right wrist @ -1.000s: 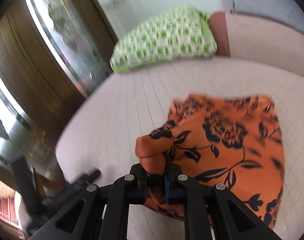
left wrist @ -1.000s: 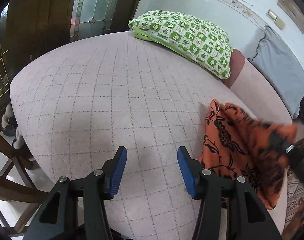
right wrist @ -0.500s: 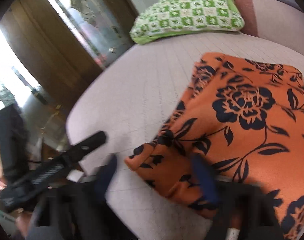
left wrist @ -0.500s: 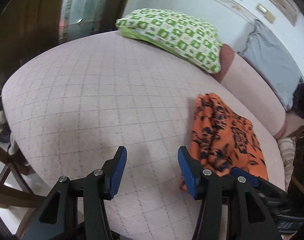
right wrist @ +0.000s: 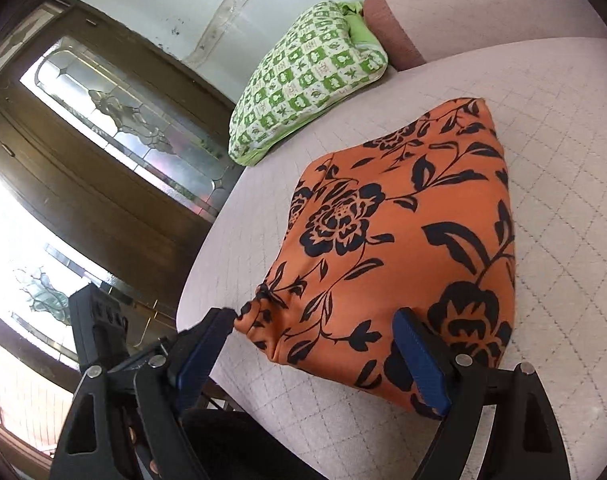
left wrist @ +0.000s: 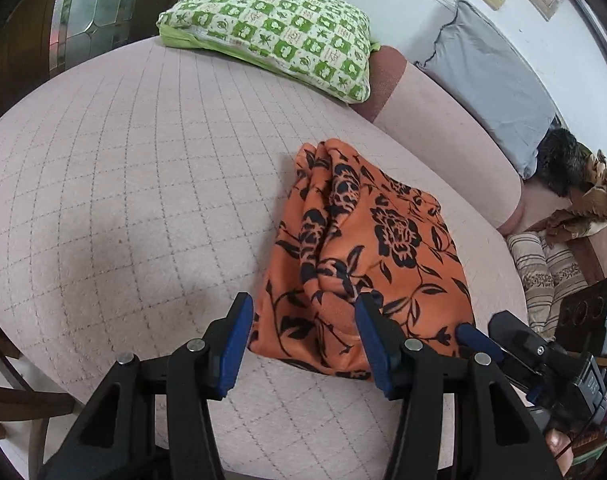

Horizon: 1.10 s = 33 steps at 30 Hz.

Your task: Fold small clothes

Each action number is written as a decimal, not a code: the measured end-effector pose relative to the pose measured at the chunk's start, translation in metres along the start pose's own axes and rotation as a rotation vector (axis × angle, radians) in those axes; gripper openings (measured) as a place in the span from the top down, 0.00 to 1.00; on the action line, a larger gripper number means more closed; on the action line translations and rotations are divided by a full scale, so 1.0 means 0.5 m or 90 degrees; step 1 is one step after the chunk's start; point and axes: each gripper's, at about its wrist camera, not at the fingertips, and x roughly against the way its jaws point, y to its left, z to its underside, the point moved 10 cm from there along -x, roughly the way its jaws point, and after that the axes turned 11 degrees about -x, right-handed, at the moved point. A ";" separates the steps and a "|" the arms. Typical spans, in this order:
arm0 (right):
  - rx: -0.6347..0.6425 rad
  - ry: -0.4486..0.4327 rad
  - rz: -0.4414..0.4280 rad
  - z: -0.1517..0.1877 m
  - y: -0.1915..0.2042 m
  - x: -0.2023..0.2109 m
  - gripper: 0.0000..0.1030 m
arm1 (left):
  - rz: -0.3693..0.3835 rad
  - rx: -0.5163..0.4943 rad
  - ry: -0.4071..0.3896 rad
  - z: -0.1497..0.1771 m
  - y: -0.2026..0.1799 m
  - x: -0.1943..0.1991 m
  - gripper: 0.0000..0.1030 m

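Only from the left wrist: grey cushion (left wrist: 491, 80) and striped fabric (left wrist: 543, 276) past the bed's (left wrist: 123, 168) far-right edge. Only from the right: glazed wooden door (right wrist: 115, 128). Orange floral garment (right wrist: 403, 232) folded near the bed's near edge. Left tongs (left wrist: 299, 340) half open, empty; right tongs (right wrist: 315, 344) wide, straddling the garment's corner, gripping nothing.

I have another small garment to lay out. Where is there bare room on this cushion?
Bare quilted cushion lies between the orange floral cloth and the green checked pillow. It is crowded where both claws flank the cloth's near edge.
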 end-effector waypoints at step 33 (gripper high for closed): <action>-0.064 0.094 -0.054 0.009 -0.036 -0.053 0.16 | -0.041 -0.075 -0.015 -0.093 -0.030 0.049 0.66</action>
